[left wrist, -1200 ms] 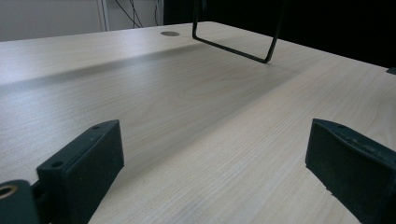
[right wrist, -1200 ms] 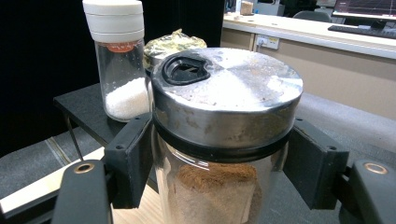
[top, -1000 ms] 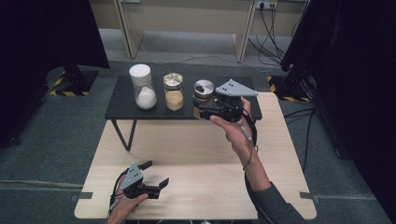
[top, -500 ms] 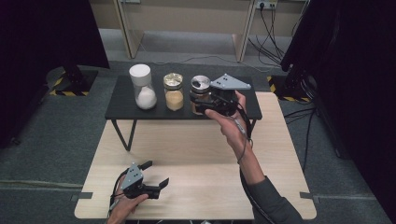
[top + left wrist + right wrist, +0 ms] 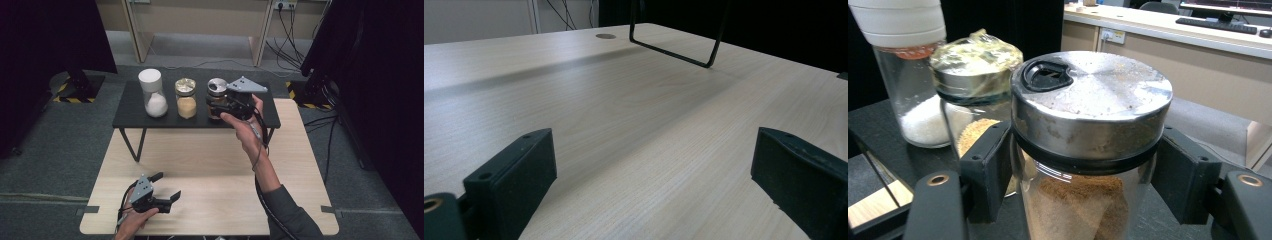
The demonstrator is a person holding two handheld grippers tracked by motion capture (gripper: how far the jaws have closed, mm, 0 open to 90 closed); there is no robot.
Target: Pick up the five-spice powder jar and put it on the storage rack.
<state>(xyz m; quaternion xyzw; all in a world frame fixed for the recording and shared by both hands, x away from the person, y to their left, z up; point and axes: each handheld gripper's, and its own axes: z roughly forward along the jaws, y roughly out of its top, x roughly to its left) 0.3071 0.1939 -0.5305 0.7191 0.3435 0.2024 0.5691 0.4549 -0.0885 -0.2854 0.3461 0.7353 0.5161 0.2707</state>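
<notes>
1. A light wooden table [image 5: 210,165] took up the middle of the high view, with grey floor around it.
2. A low black shelf [image 5: 131,107] on thin metal legs stood across the far part of the table.
3. Three jars stood in a row on the shelf: a white-lidded jar [image 5: 152,93] of white grains at the left, a jar of tan powder [image 5: 186,98] in the middle, and a steel-lidded jar [image 5: 1088,150] of brown powder at the right.
4. The right gripper [image 5: 225,106], held out by the person's right hand, had its jaws set either side of the steel-lidded jar, just below the lid; whether the pads pressed the glass or stood a hair off, I could not tell.
5. The left gripper [image 5: 167,199] rested low on the near part of the table, jaws spread wide with bare wood between them.
</notes>
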